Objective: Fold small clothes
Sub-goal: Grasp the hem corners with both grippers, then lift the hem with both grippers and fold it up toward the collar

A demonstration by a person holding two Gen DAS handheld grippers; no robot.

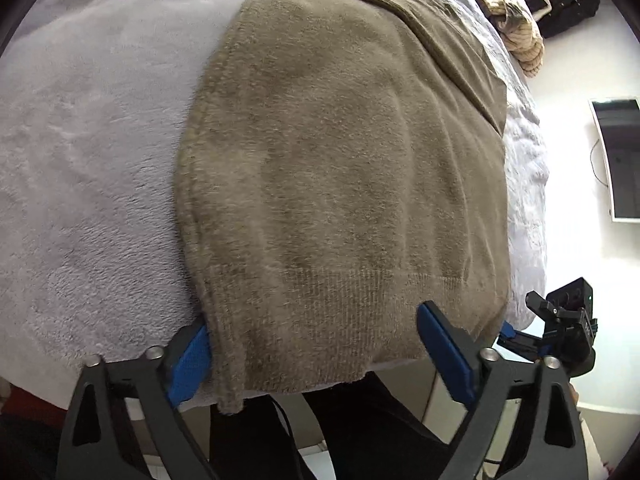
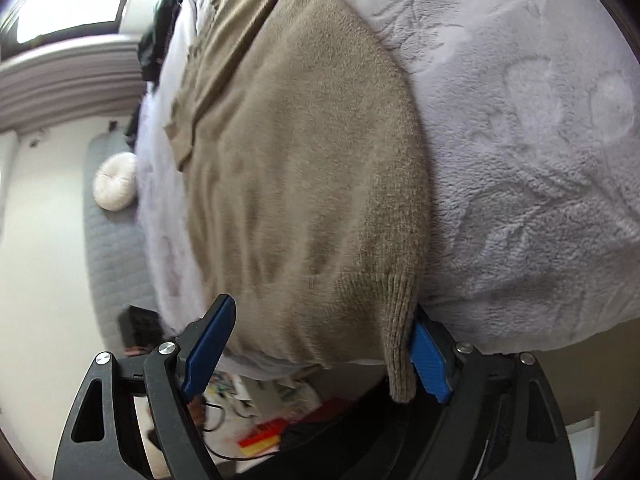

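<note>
A brown fuzzy sweater [image 1: 344, 168] lies flat on a pale grey fleece blanket [image 1: 80, 152]; its ribbed hem hangs over the near edge. My left gripper [image 1: 316, 344] is open, its blue fingers [image 1: 444, 352] straddling the hem's left corner. In the right wrist view the same sweater [image 2: 304, 184] fills the middle. My right gripper [image 2: 320, 344] is open around the hem's right corner, one blue finger [image 2: 208, 340] on the sweater's left and the other behind the hanging ribbed corner [image 2: 400, 344]. The right gripper also shows in the left wrist view [image 1: 560, 328].
A cream knitted garment [image 1: 516, 36] and dark clothes [image 1: 568, 4] lie at the far end of the bed. A monitor [image 1: 620, 156] hangs on the white wall. A round white cushion [image 2: 116, 180] sits on a grey mat. Clutter lies on the floor below [image 2: 264, 436].
</note>
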